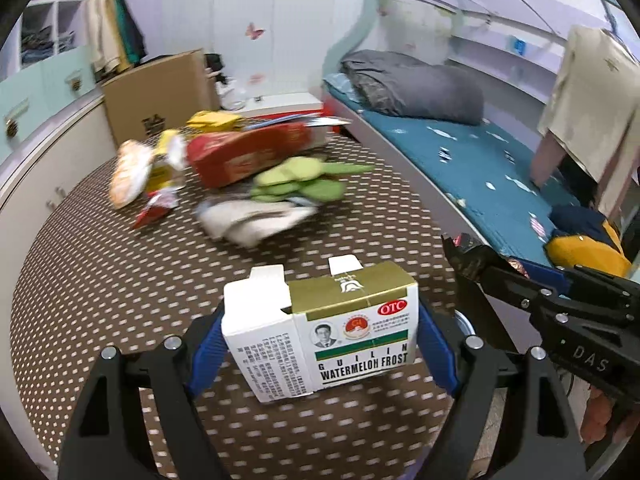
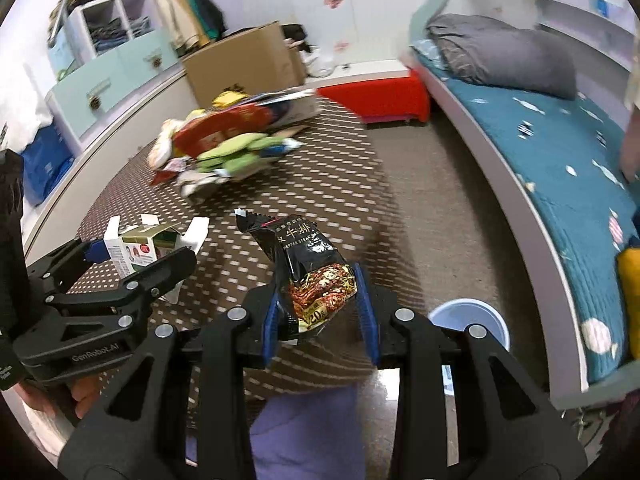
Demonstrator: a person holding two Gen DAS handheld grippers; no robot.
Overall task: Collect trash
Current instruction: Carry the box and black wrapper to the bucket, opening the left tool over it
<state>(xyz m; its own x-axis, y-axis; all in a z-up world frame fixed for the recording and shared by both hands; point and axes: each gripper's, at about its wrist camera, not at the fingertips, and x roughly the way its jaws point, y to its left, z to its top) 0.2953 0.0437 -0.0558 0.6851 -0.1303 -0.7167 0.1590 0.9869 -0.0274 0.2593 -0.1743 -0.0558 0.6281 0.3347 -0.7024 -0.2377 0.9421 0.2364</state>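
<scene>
Two grips | left gripper [image 1: 320, 344] clamps white-and-gold cardboard medicine box [image 1: 324, 328] crosswise, carried above brown dotted carpet [image 1: 100, 280] | right gripper [image 2: 320, 312] pinches crinkly black snack packet [image 2: 308, 272], likely binward | mixed litter pile [image 1: 240, 168] farther along carpet, uncollected

Each camera sits just behind its own jaws and looks forward and steeply down along them at the dotted carpet [image 1: 100, 280]. The left wrist view has a medicine box [image 1: 320, 332] close between its jaws; the right wrist view has a snack packet [image 2: 312, 276] close between its jaws. Both views share the trash pile [image 1: 240, 168] well beyond the jaws, the cardboard box [image 2: 244, 64] behind it, and the bed [image 2: 560, 168] to the right. Each view catches the other tool at its edge.
</scene>
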